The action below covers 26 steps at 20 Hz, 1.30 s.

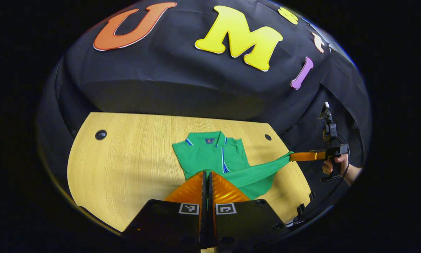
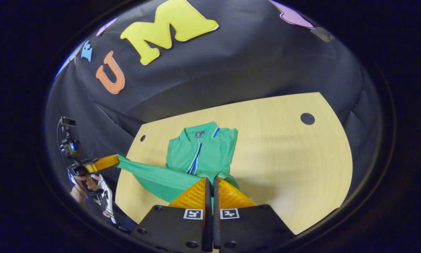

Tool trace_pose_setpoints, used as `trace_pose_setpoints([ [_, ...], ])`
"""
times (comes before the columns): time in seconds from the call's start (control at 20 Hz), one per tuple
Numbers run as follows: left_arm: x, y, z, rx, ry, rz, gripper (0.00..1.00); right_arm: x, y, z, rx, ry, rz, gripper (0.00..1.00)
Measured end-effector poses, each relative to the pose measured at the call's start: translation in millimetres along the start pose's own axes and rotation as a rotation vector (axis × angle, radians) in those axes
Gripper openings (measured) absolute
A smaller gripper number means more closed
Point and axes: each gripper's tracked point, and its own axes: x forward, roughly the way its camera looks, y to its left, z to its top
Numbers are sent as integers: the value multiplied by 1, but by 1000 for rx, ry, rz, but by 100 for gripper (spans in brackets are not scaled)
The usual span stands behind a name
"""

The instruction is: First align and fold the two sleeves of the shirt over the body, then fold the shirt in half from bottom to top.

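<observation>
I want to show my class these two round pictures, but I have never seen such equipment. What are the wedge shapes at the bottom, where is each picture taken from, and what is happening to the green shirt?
No robot here: a person holds a hand-held pinching tool in each hand, each with a camera looking along its two fingers. The wedges at the bottom are those fingers.

In the left gripper view, the left tool is closed on the shirt's bottom edge. Farther right, a hand holds the right tool, pinching the stretched hem.

The right gripper view shows that tool up close, also closed on cloth, with the left tool at the left.

The shirt lies on a wooden table, collar toward the far side, bottom edge lifted.
</observation>
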Motion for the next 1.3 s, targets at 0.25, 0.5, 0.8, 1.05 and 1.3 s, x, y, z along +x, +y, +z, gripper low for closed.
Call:
trace_pose_setpoints([
  [0.25,56,29,31,-1,-2,19,3,48,-6,61,21,-75,8,1],
  [0.5,117,70,46,-70,-34,32,3,113,-21,89,20,-109,8,3],
  [0.8,191,118,29,-123,-26,112,3,189,-39,92,42,-111,-13,3],
  [1.05,216,136,12,-97,12,193,4,216,-47,95,-21,-134,-73,4],
  [1.3,211,141,39,-12,-62,246,16,207,-65,107,-10,-186,-155,25],
])
